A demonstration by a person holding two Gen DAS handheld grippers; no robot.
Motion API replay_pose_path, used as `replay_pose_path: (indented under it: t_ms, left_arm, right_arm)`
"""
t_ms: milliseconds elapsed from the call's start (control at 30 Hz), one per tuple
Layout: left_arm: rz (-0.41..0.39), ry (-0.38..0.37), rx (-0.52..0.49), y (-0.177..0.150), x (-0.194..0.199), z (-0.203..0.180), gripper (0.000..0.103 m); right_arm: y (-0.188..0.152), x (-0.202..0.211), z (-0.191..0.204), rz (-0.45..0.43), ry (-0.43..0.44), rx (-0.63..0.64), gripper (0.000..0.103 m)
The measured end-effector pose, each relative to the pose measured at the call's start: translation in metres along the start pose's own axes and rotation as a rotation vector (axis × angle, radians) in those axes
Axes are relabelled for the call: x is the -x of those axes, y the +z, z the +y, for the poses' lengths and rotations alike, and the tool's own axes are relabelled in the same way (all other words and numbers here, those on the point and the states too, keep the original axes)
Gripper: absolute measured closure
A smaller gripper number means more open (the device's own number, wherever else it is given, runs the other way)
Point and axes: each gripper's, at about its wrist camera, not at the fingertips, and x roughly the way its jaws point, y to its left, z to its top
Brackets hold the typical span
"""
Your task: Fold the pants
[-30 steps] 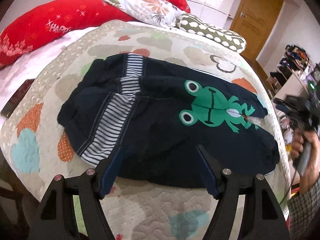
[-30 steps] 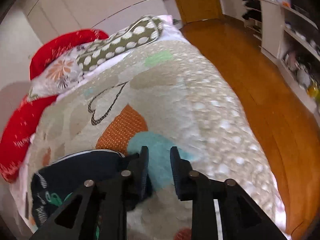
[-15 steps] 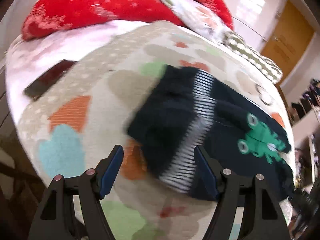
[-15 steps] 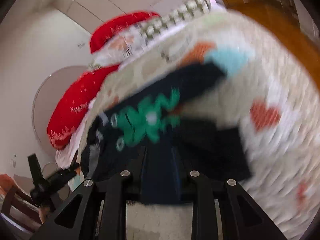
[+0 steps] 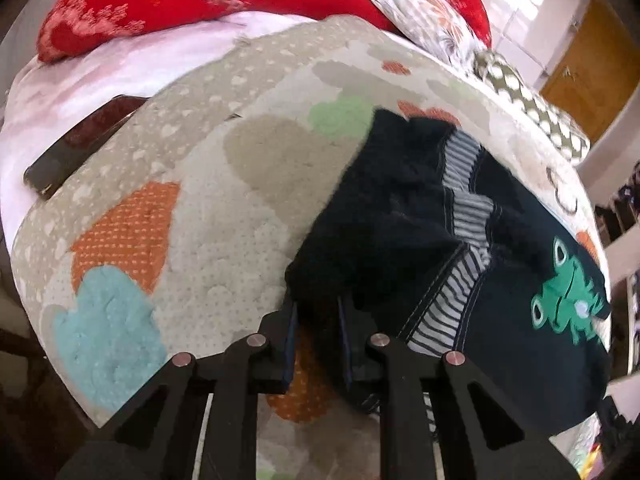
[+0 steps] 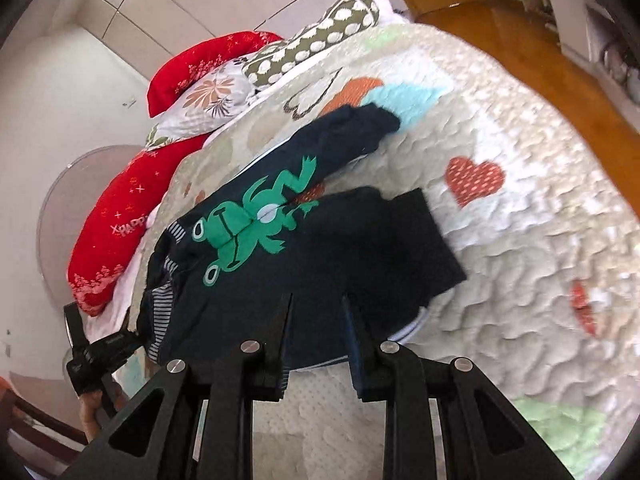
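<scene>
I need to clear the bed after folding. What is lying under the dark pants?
The dark pants lie on the patterned quilt, with orange, grey and green patches showing around their edges. Whatever sits directly beneath the fabric is covered, so anything more cannot be seen.

A quilted heart-patterned bedspread (image 6: 500,92) lies ahead; red patterned pillows (image 5: 168,4) beyond it, glossy wooden floor (image 6: 532,36) to the right, white panelled wall (image 6: 168,4) behind.

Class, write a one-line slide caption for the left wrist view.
Left gripper closing on the corner of navy frog pants on a quilt.
</scene>
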Motion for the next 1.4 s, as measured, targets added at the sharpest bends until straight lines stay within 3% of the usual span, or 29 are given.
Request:
replay_pose_path:
  t_ms: [133, 200, 267, 400, 500, 567, 667, 800, 933, 1033, 1100, 1200, 1400]
  left_arm:
    - [-0.007, 0.007, 0.026, 0.003, 0.008, 0.017, 0.087]
    - [-0.014, 0.049, 0.02, 0.002, 0.006, 0.02, 0.087]
    - [0.002, 0.05, 0.022, 0.001, 0.003, 0.022, 0.082]
    - [-0.006, -0.02, 0.094, -0.001, 0.011, 0.043, 0.058]
    - [-0.002, -0.094, 0.146, -0.003, 0.017, 0.06, 0.055]
    - [-0.016, -0.093, 0.126, -0.005, 0.025, 0.059, 0.055]
    - [-0.094, -0.023, 0.042, -0.006, 0.044, 0.045, 0.055]
    - [-0.188, 0.005, -0.02, -0.007, 0.069, 0.029, 0.039]
    - [-0.255, 0.034, -0.093, -0.009, 0.085, 0.011, 0.033]
    - [-0.302, 0.087, -0.186, -0.016, 0.09, -0.011, 0.032]
    - [-0.312, 0.11, -0.243, -0.023, 0.092, -0.022, 0.032]
    - [-0.301, 0.099, -0.273, -0.028, 0.092, -0.034, 0.032]
    - [-0.269, 0.097, -0.301, -0.034, 0.088, -0.048, 0.031]
  right_arm:
    - [0.002, 0.005, -0.001, -0.008, -0.029, -0.003, 0.078]
    - [0.003, 0.001, 0.001, 0.0, -0.026, 0.0, 0.078]
    - [0.004, -0.004, 0.005, 0.012, -0.024, 0.016, 0.078]
    - [0.006, -0.014, 0.022, 0.042, -0.031, 0.069, 0.074]
    - [0.009, -0.022, 0.038, 0.064, -0.041, 0.128, 0.072]
    - [0.011, -0.03, 0.047, 0.077, -0.044, 0.159, 0.07]
    - [0.01, -0.049, 0.054, 0.102, -0.066, 0.176, 0.066]
    - [0.007, -0.071, 0.048, 0.143, -0.12, 0.142, 0.063]
    - [0.004, -0.071, 0.039, 0.138, -0.084, 0.109, 0.061]
    - [0.005, -0.07, 0.032, 0.141, -0.021, 0.071, 0.047]
    - [0.003, -0.072, 0.037, 0.15, 0.007, 0.105, 0.033]
    - [-0.003, -0.074, 0.046, 0.139, 0.033, 0.157, 0.016]
    - [-0.01, -0.077, 0.054, 0.106, 0.053, 0.216, 0.004]
